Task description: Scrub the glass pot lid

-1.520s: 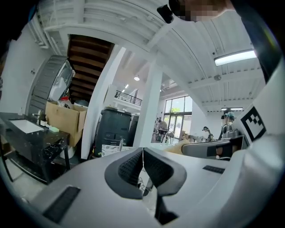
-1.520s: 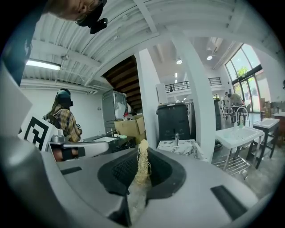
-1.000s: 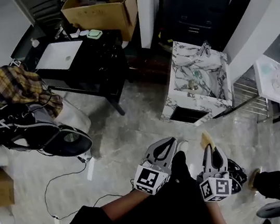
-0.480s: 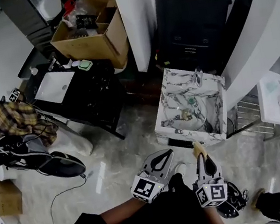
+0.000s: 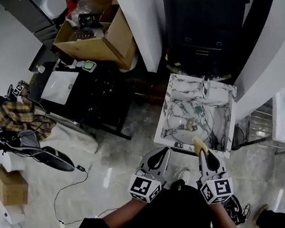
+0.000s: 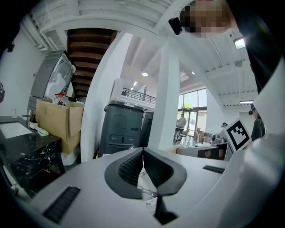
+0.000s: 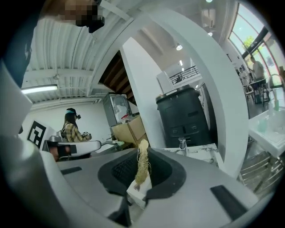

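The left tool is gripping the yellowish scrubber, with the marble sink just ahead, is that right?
No, the right tool grips the yellowish scrubber, as the right gripper view shows; the left tool is shut on nothing. The marble sink is indeed just ahead.

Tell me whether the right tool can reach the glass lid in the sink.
Probably yes: the right tool, shut on the scrubber, is just short of the open marble sink, and nothing lies over the glass lid.
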Demonstrator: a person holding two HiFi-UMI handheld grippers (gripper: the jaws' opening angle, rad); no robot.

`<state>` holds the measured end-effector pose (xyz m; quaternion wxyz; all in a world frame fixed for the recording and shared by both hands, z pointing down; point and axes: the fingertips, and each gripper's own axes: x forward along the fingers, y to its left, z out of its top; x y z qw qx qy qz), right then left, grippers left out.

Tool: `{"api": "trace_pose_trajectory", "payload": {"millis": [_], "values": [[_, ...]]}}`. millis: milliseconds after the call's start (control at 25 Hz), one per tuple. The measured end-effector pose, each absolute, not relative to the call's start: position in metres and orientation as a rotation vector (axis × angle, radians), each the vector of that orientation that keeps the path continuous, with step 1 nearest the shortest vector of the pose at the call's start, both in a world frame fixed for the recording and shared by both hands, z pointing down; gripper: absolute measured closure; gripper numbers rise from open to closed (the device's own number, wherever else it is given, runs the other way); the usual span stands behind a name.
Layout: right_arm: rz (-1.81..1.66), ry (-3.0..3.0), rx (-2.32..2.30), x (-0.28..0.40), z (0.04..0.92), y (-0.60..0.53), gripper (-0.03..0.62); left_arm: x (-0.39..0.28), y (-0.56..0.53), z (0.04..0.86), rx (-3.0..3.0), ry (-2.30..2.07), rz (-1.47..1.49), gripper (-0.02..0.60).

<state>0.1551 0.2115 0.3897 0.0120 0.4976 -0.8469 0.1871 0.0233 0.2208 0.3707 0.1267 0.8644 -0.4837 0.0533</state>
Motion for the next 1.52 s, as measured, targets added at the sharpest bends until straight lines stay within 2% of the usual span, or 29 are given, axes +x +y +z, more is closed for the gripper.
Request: {"api": "trace_pose_trajectory", "payload": {"millis": [320,680,1520], "values": [[0.627,-2.726,1.206,0.121,0.41,0.168,0.531,0.009,0.186,0.391,2.431,-1.47,0.161,0.565],[0.614,-2.556,1.115,0.087,0.474,0.109,0.531,-0.003,0.127,0.429,2.403,-1.422,0.138,0.565],[0.703,-2.247,0.852,0.031,0.647,0.029,0.533,-0.044,0.038,0.526,2.407,-1.303,0.438,0.563]]}}
